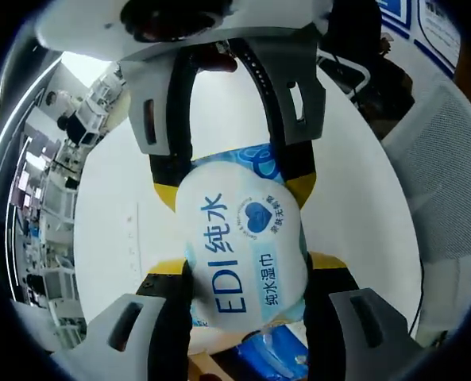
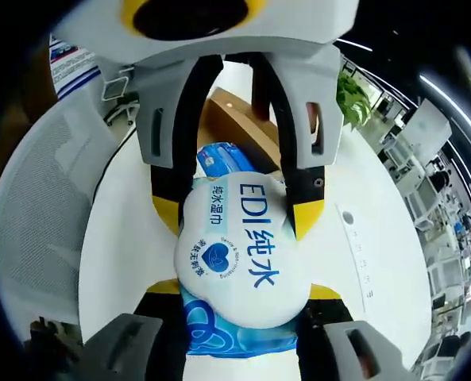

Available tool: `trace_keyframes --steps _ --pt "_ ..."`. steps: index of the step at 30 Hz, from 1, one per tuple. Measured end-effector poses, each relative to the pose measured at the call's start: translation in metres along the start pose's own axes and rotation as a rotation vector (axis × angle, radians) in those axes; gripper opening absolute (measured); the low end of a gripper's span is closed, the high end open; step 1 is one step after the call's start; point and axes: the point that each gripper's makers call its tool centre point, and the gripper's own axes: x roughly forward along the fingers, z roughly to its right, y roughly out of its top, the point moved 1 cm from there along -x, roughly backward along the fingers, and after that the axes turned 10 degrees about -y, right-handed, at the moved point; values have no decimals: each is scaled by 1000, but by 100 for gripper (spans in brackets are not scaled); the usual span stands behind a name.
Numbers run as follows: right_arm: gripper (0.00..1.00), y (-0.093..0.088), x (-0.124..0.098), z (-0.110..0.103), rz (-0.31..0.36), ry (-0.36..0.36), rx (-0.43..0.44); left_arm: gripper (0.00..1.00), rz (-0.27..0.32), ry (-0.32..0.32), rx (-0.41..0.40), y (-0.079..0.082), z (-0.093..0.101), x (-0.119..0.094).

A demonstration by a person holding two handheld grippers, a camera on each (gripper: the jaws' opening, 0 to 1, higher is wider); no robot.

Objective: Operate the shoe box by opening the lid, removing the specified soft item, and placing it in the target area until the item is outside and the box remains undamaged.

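A soft white and blue pack of wet wipes printed "EDI" is held in the air between both grippers, which face each other. My left gripper is shut on one end of it, its yellow-tipped jaws pressing the sides. My right gripper comes in from the top of the left gripper view, shut on the other end. In the right gripper view the wet wipes pack sits in my right gripper, with the left gripper opposite. The brown shoe box lies behind on the table, with a second blue pack in it.
A round white table lies under the grippers. A grey mesh chair stands by the table. The same chair appears at the right of the left gripper view. A green plant and office desks lie beyond.
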Motion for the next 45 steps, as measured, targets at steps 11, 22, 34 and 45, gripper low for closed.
trace_keyframes --steps 11,22,34,45 --pt "51 -16 8 13 2 9 14 56 5 -13 1 2 -20 15" --pt "51 -33 20 17 4 27 35 56 5 -39 -2 2 -29 35" --pt "51 -45 36 22 9 45 49 56 -2 -60 -11 -5 -38 52" --pt "51 -57 50 22 12 58 63 56 -9 -75 -17 -9 -44 69"
